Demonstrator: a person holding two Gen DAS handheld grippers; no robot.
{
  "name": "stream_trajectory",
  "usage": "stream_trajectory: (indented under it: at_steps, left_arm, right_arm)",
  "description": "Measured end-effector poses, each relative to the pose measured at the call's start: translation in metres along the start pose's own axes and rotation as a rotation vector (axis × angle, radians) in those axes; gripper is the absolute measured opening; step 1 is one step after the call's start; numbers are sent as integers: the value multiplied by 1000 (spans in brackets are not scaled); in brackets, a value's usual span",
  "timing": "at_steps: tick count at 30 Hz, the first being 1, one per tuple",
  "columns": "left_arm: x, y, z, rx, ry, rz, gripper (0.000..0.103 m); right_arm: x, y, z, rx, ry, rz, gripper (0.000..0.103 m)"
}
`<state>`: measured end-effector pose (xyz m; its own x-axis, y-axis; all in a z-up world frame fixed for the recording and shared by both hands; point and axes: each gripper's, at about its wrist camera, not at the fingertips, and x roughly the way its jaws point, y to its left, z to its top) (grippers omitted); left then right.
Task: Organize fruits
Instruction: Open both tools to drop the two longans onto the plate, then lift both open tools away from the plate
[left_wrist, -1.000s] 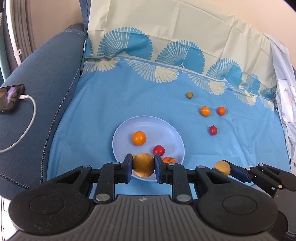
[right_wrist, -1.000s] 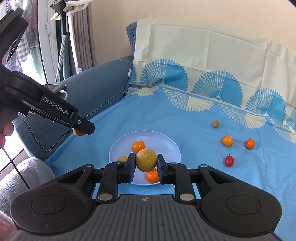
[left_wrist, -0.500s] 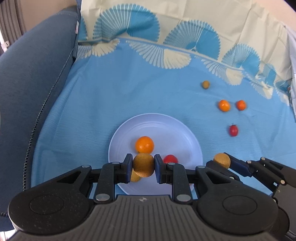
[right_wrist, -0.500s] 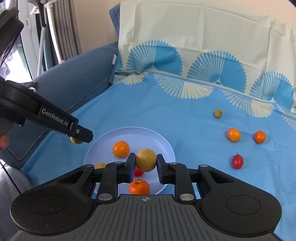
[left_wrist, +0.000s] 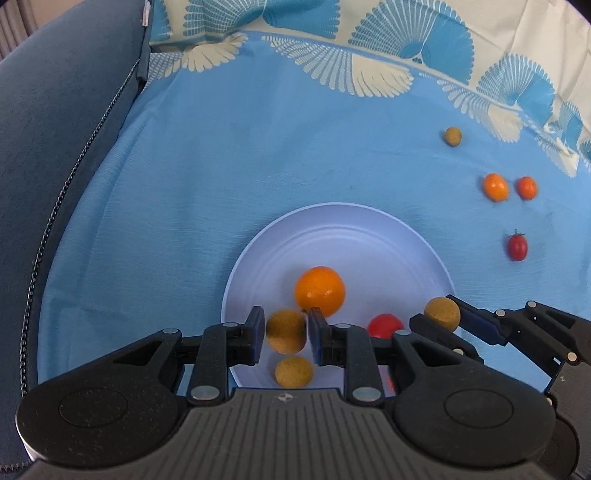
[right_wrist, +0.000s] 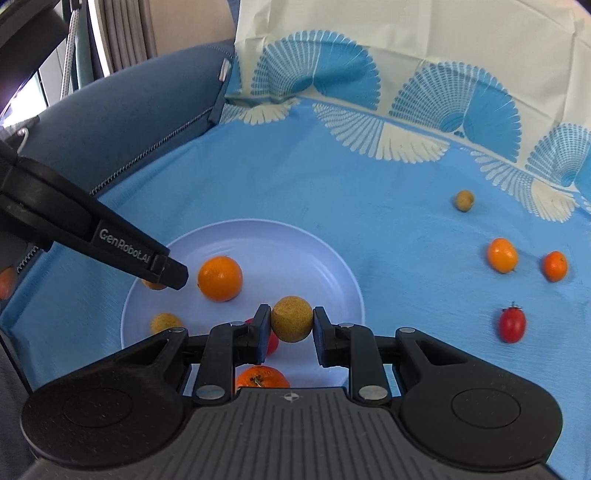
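"GenRobot.AI" printed on left tongs (right_wrist: 168, 271). Left tongs (left_wrist: 285, 334) parted, tan fruit (left_wrist: 286, 329) loose between them, over plate (left_wrist: 332, 225). Right tongs (right_wrist: 291, 326) clamped on second tan fruit (right_wrist: 291, 319), above the plate (right_wrist: 295, 236). In plate: orange (right_wrist: 220, 278), red tomato (left_wrist: 385, 325), small tan fruit (left_wrist: 294, 371). Blue cloth (right_wrist: 369, 192) beneath.

A pale lavender-white plate (right_wrist: 332, 258) sits on a sky-blue cloth (right_wrist: 369, 192) edged with cream and blue fan motifs. An orange (right_wrist: 220, 278) is bright orange, the cherry tomato (right_wrist: 512, 325) red, the sofa (left_wrist: 55, 129) navy.
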<state>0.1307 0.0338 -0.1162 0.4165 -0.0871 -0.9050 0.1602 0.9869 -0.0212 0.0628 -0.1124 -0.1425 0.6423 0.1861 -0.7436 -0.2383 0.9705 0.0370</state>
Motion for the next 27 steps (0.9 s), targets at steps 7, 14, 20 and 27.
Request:
stream_trajectory:
  at_steps: [7,14,20,27]
  left_arm:
    - [-21,3,0,3,-73,34,103]
    - [-71,4,-40,-17,-85,48,103]
    - [-116,7,-81,-54,-107,57,103]
    - [-163,-1,-114,-61,-191,61,103]
  right_arm:
    - [4,5,6,-34,-16,12,72]
    - [-45,4,-7,-5,-26,-26,92]
    - [-114,10,-30,69,-58,-60,97]
    - [-181,25,-51,83,-156,-103,102]
